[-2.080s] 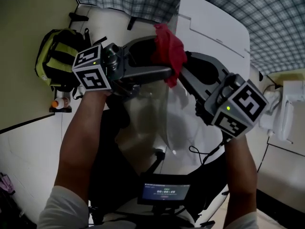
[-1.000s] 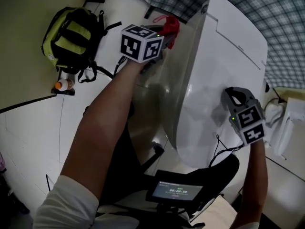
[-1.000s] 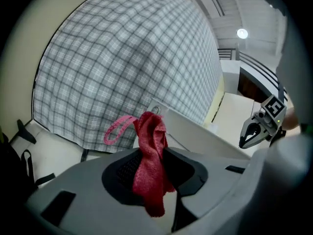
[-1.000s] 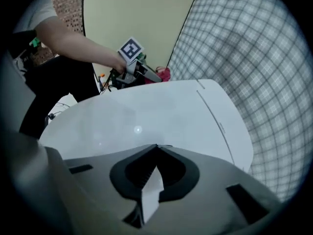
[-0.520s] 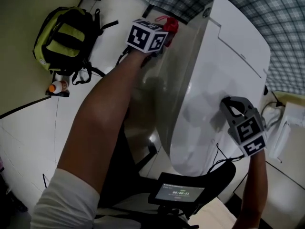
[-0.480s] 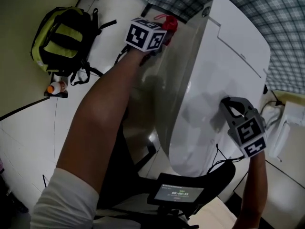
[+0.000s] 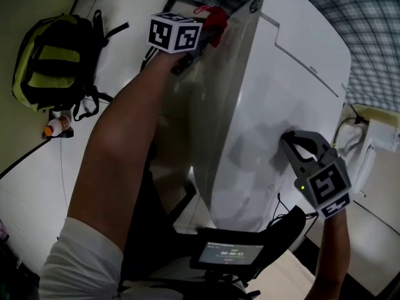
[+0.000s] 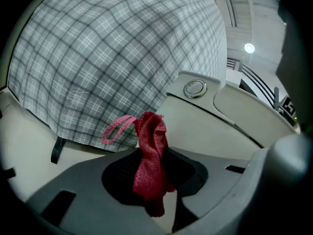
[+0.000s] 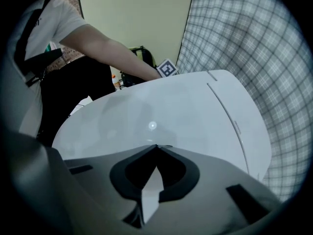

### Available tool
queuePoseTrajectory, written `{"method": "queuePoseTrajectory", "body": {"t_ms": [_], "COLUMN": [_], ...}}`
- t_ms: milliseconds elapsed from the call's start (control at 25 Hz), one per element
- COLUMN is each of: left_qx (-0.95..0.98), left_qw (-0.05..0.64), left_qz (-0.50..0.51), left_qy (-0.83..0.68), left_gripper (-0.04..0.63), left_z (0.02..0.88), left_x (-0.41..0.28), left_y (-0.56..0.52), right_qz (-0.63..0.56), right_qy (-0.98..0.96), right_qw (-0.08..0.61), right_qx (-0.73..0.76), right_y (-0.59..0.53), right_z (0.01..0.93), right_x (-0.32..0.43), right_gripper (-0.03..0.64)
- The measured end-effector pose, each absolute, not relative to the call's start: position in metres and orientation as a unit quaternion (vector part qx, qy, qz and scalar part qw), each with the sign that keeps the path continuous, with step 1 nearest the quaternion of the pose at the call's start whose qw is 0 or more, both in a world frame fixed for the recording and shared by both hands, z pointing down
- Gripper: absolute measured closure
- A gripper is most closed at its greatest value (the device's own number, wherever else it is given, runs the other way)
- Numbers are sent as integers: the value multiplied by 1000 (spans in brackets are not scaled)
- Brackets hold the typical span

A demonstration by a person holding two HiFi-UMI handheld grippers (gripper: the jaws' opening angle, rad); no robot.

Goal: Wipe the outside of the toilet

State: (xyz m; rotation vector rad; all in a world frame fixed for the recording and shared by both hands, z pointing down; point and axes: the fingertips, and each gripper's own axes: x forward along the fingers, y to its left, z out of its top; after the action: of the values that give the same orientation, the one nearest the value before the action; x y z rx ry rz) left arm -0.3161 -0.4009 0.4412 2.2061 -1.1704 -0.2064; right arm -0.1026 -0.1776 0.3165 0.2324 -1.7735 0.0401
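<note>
Standing closed in front of a checked curtain (image 8: 122, 48), the white toilet (image 7: 275, 74) is filling the space before the person, with a green backpack (image 7: 44, 61) lying on the floor well off to its left. The red cloth (image 8: 150, 165) is hanging in a narrow bunch from the left gripper (image 7: 201, 31), whose jaws are pinching it partway closed, up by the tank's rear corner near the flush button (image 8: 194, 87). Only a small wad is reaching past the tips, so I am judging that bare plastic may be scraping the porcelain, or the cloth slipping out under a firm stroke. The right gripper (image 9: 156, 146), jaws together and holding nothing, appears to be resting its tips on the lid. If it is bearing down there, it risks skidding on the gloss.
</note>
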Motion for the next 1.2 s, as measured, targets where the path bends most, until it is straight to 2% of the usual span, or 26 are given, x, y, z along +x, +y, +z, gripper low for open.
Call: {"method": "queuePoseTrajectory", "body": {"t_ms": [480,880,1000,1200], "left_qx": [835,874,868,835], "left_qw": [325,263,280,357], "left_qz": [-64,60,64,34], "left_qy": [-440,-404,-405,-417], "left_gripper": [491,492,491,492], "left_z": [449,465,470,484], "left_x": [-299,-274,-270,-272], "left_y": [-401,-359,-349,-333], "right_qz": [12,6,9,7], "right_qy": [-781,-769,-763,-761], "right_qw": [614,633,641,643], "right_qx": [110,84,83,86], "right_y": [-179,-179,-179,-181], "right_z": [316,320,320,320], "right_x": [-105,-103,-100,-103], "right_gripper": [609,609,609,609]}}
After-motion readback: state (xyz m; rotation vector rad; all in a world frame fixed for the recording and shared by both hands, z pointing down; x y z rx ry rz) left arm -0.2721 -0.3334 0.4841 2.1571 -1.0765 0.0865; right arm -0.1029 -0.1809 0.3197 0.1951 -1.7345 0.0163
